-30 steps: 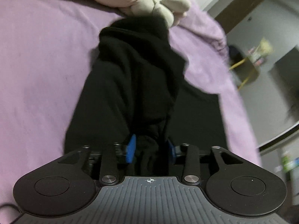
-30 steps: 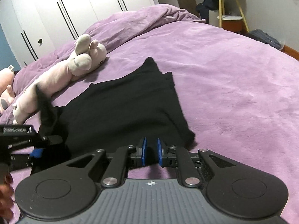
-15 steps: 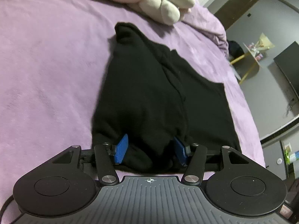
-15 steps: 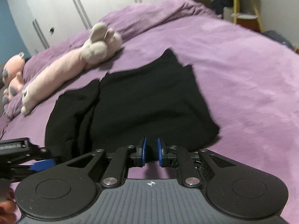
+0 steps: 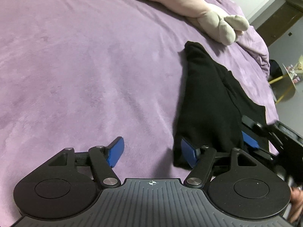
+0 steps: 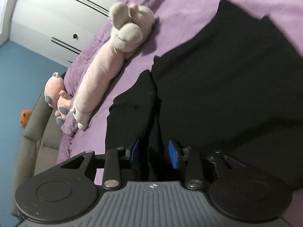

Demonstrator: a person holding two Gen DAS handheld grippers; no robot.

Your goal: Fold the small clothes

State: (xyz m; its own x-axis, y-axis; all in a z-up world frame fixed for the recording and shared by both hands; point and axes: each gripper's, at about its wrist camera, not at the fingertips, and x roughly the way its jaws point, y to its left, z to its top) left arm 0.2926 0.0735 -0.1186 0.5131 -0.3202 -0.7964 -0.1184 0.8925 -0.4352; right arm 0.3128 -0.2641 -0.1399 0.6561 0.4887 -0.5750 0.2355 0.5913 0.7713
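The black garment (image 5: 208, 102) lies on the purple bedspread (image 5: 85, 66), partly folded: one side is doubled over lengthwise, so there's a thicker strip along its left edge in the left wrist view, w/ a flatter layer spread out to the right of it. A long pink plush toy (image 5: 189, 3) lies on the bed just beyond the garment's far corner, not touching it as far as can be seen.

The left gripper (image 5: 153, 152) is over the bed at the garment's near corner, jaws opening & already wide. Left pad is over bare bedspread; right pad sits at the garment's edge. Mostly bedspread between the pads, nothing pinched.

The right gripper (image 6: 154, 153) hangs over the near edge of the garment (image 6: 217, 94), rolled to one side so the room looks tilted. Jaws opening, approx. part-way; the folded ridge of black cloth runs between the blue pads but they don't press on it. In the left wrist view the right gripper (image 5: 251, 138) shows at the garment's near right side.

A second, smaller pink plush (image 6: 55, 94) sits at the grey headboard (image 6: 34, 132).
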